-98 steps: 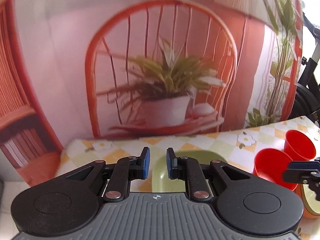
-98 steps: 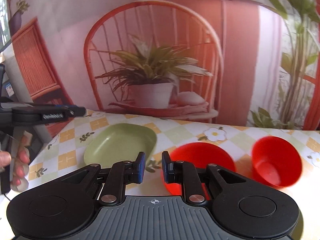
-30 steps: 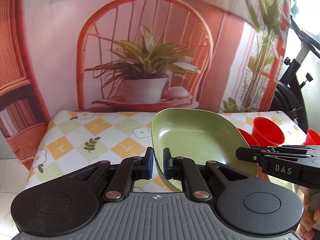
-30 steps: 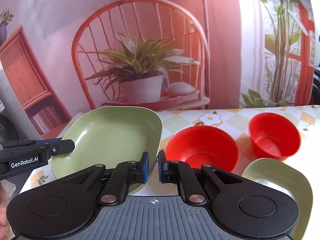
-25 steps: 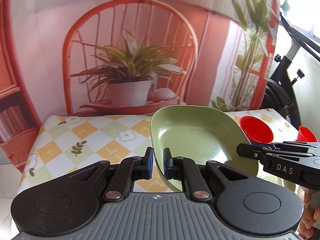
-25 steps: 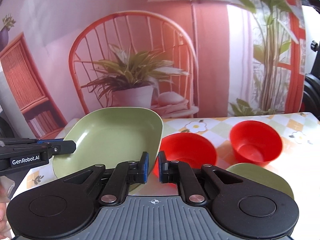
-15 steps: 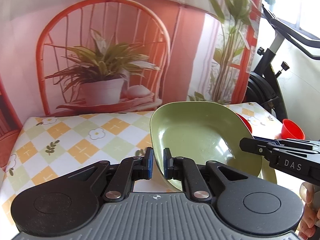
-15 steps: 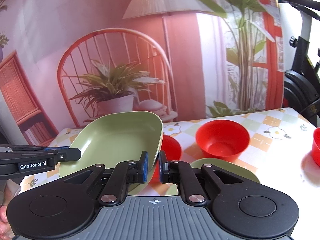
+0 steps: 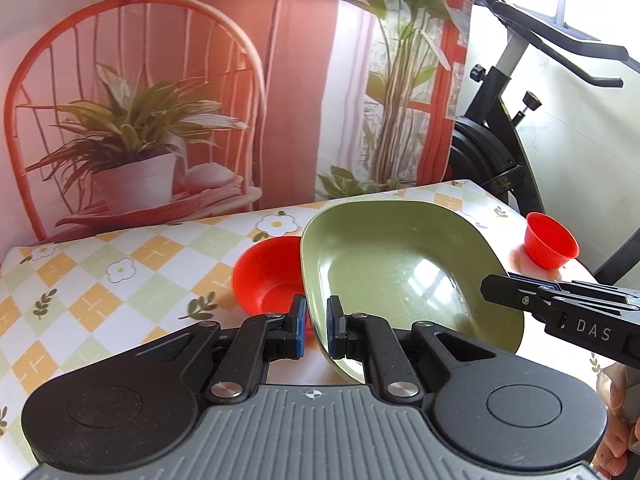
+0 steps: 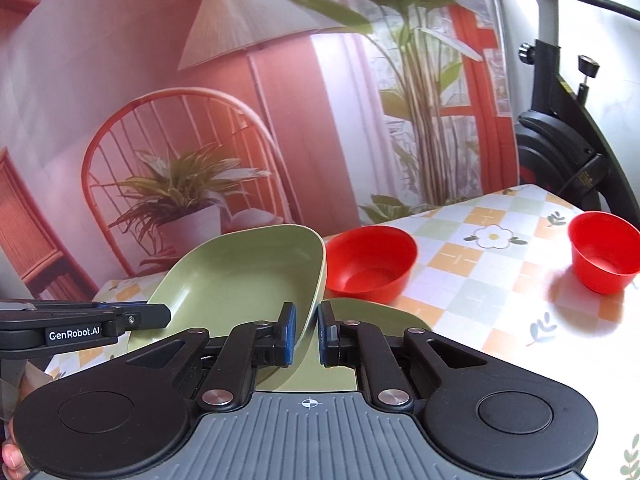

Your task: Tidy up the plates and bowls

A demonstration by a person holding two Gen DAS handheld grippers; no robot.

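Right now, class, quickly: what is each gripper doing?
Left gripper: jaws shut on the near rim of the raised green plate.
Right gripper: jaws shut on the same green plate's opposite rim.

Bright daylight from the right, window glare on green plate (image 9: 408, 276), fisheye-bowed edges, mostly sharp

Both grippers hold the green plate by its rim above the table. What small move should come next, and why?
Probably lower the held green plate onto the second green plate lying on the table just beneath and in front of the right gripper. The left gripper also clamps the rim, so both should descend together. The red bowls stand apart from that spot.
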